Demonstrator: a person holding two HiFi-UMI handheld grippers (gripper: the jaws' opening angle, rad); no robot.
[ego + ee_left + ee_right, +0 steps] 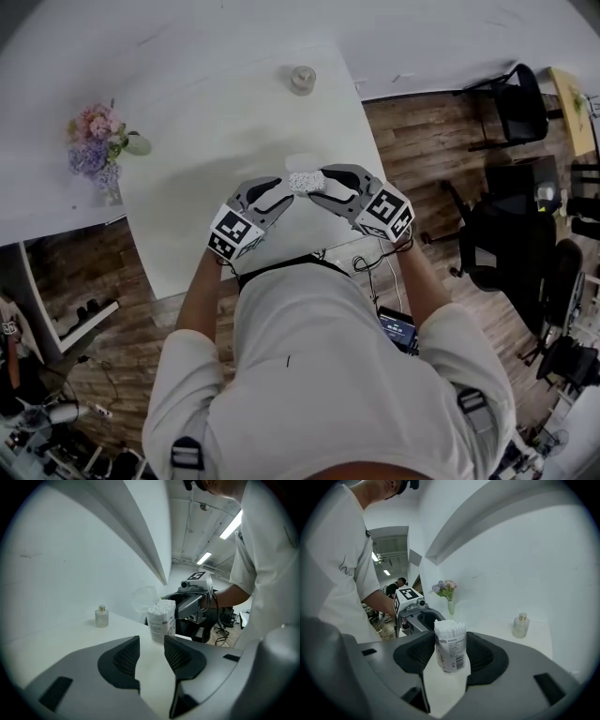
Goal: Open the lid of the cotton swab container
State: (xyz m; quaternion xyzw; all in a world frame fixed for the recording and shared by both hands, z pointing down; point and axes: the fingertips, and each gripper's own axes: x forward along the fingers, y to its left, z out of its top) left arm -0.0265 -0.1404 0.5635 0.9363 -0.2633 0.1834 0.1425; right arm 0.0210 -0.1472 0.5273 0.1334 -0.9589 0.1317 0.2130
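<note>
White table: swab container toward right edge

white short-sleeved shirt | black shoulder straps | left hand-held gripper, right hand-held gripper: grey, black-white marker cubes

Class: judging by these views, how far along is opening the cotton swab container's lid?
Done: the lid looks flipped back, swab tips bare. In hand: the right gripper seems to clamp the cotton swab container; the left gripper is open, empty, just short of it. Left: probably only letting go.
</note>
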